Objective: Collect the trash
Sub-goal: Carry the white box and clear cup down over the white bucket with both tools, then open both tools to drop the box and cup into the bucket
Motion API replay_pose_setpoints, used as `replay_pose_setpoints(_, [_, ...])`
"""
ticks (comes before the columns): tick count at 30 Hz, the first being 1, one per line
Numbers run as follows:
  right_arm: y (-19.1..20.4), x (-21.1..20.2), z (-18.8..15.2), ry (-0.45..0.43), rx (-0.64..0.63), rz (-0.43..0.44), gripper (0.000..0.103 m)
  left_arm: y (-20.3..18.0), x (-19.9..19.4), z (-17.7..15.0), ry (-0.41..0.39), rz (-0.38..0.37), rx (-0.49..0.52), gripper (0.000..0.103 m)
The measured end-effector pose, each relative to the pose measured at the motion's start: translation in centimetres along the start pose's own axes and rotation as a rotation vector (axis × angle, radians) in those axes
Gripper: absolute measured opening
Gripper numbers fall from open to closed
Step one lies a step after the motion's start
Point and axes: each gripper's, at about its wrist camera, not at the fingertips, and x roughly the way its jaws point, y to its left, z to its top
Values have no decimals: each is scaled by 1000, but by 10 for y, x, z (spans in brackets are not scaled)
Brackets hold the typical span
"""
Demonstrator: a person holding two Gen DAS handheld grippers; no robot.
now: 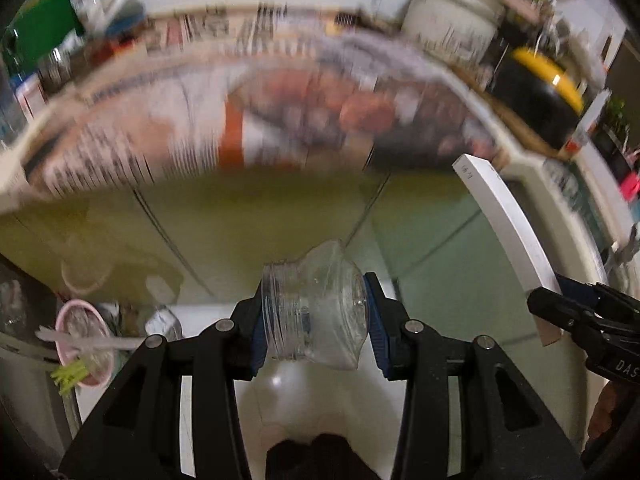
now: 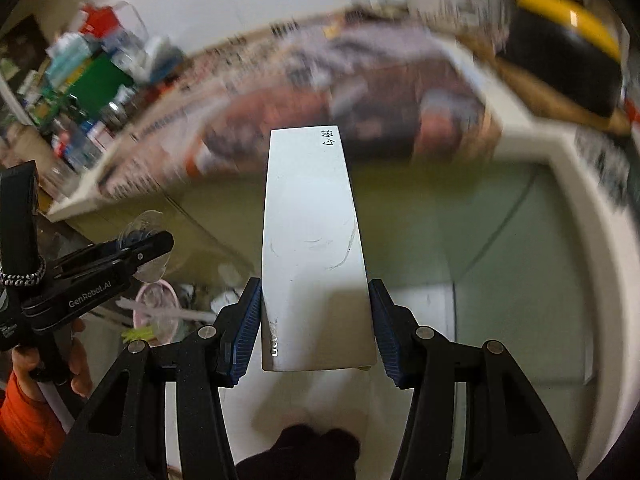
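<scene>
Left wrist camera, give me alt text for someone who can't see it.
The left hand-held gripper clamps a crushed clear plastic bottle between its blue pads, above a greenish tiled floor. At right, the right hand-held gripper grips a long white box; at lower left sits a pink cup among clutter. The background is motion-blurred.
</scene>
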Motion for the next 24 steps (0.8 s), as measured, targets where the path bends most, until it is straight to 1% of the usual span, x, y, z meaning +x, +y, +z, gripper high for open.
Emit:
replay_pose_setpoints(1, [-2,13,-8,15,10,-3,49,6,24,-11,31,5,4,42])
replay_pose_setpoints(2, [-4,27,-16,31,20,-10,49,9,39,-19,49,6,3,42])
replay_pose_setpoints(3, [-9,50,-28,53,34,-29,49,15,59,-29,70,0,-3,42])
replay_pose_setpoints(4, [-12,66,-36,66,44,-42,49,23,87,-41,104,-28,-21,42])
replay_pose_setpoints(5, [-17,84,-44,82,54,-53,49,28,106,-49,129,-50,-36,42])
replay_pose_setpoints(7, [-31,138,-68,146,92,-76,49,42,156,-71,189,-89,-81,42])
replay_pose_setpoints(9, [-44,181,-89,189,119,-85,49,54,208,-94,231,-89,-112,42])
replay_pose_setpoints(12, [-58,234,-112,225,132,-84,49,65,266,-119,253,-76,-120,42])
replay_pose_setpoints(13, [-63,255,-122,242,130,-80,49,69,291,-129,265,-78,-122,42])
replay_pose_setpoints(15, [-70,293,-136,269,116,-77,49,74,321,-141,280,-72,-121,42])
replay_pose_setpoints(16, [-73,310,-142,279,107,-81,49,76,343,-149,291,-70,-116,42])
replay_pose_setpoints(18, [-77,337,-153,294,91,-92,49,81,369,-158,303,-56,-104,42])
replay_pose_setpoints(19, [-81,358,-160,309,83,-89,49,83,384,-163,304,-49,-100,42])
replay_pose_setpoints(20, [-82,370,-163,319,79,-84,49,86,398,-168,306,-46,-100,42])
replay_pose_setpoints(22, [-87,405,-175,350,58,-67,49,91,419,-175,308,-49,-99,42])
replay_pose_setpoints(24, [-87,427,-180,368,45,-55,49,92,442,-180,316,-64,-100,42])
